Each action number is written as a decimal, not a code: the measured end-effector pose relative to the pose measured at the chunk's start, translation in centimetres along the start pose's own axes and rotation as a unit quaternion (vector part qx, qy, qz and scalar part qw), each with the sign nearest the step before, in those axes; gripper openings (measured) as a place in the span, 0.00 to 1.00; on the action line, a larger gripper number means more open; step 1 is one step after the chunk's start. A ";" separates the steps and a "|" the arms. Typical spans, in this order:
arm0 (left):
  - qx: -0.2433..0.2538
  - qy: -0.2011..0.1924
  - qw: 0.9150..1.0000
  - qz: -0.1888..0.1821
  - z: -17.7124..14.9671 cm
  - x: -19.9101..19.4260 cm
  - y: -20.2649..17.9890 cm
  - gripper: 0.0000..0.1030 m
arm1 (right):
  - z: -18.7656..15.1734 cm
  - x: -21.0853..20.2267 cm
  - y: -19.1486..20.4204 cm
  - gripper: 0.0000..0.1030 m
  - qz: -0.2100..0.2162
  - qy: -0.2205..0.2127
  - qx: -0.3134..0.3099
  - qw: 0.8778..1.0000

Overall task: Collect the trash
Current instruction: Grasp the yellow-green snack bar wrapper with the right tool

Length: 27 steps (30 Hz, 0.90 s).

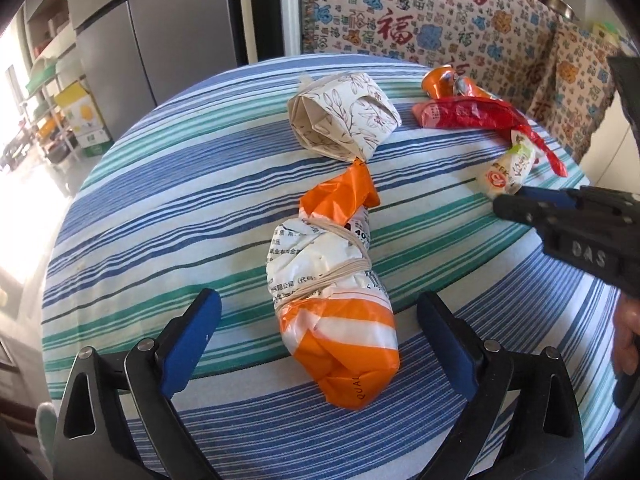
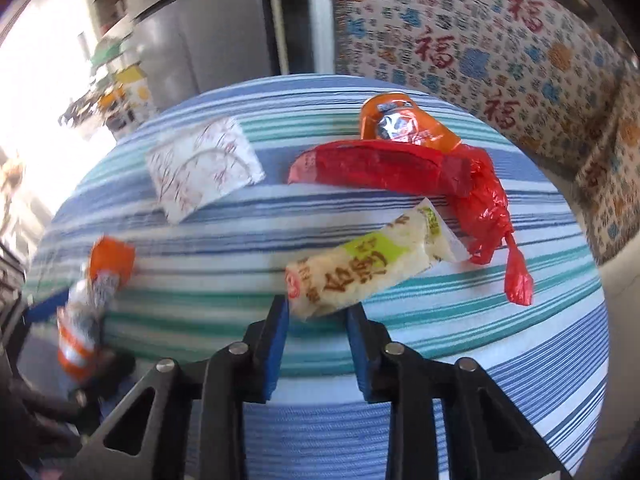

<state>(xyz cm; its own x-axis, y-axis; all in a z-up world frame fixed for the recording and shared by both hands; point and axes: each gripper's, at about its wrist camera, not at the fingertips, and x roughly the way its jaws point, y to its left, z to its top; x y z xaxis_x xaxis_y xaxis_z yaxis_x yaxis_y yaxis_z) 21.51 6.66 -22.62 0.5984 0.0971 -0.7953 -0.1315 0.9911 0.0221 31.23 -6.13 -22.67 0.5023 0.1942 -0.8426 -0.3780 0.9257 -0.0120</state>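
An orange and white plastic bundle tied with string lies on the striped tablecloth. My left gripper is open with its blue pads on either side of the bundle's near end, not touching it. My right gripper is open, and the near end of a cream and green snack wrapper sits at its fingertips. That wrapper also shows in the left wrist view, with the right gripper beside it. A red wrapper, an orange foil wrapper and a folded floral paper lie further back.
A patterned cloth with red characters hangs behind the table. A grey fridge stands at the back left. Shelves with boxes are at far left. The table edge curves off close on the right.
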 end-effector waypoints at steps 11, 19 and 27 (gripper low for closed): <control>0.000 0.002 1.000 0.003 -0.1 0.1 0.0 0.99 | -4.3 -4.6 -5.3 0.59 0.050 0.013 0.103 0.993; -0.003 0.001 1.000 -0.001 -0.1 0.1 0.3 0.98 | 0.3 0.3 -6.7 0.64 0.038 0.000 0.313 0.949; -0.001 0.003 1.000 -0.003 -0.1 0.0 0.2 0.98 | 2.6 1.2 -2.7 0.26 -0.023 0.030 0.113 0.993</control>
<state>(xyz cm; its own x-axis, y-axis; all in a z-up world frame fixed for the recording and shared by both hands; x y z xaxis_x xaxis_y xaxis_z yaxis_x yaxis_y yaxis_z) 21.40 6.88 -22.73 0.5945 0.0912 -0.7989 -0.1303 0.9913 0.0162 34.90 -7.53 -22.27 0.4648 0.1361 -0.8749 -0.1671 0.9838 0.0643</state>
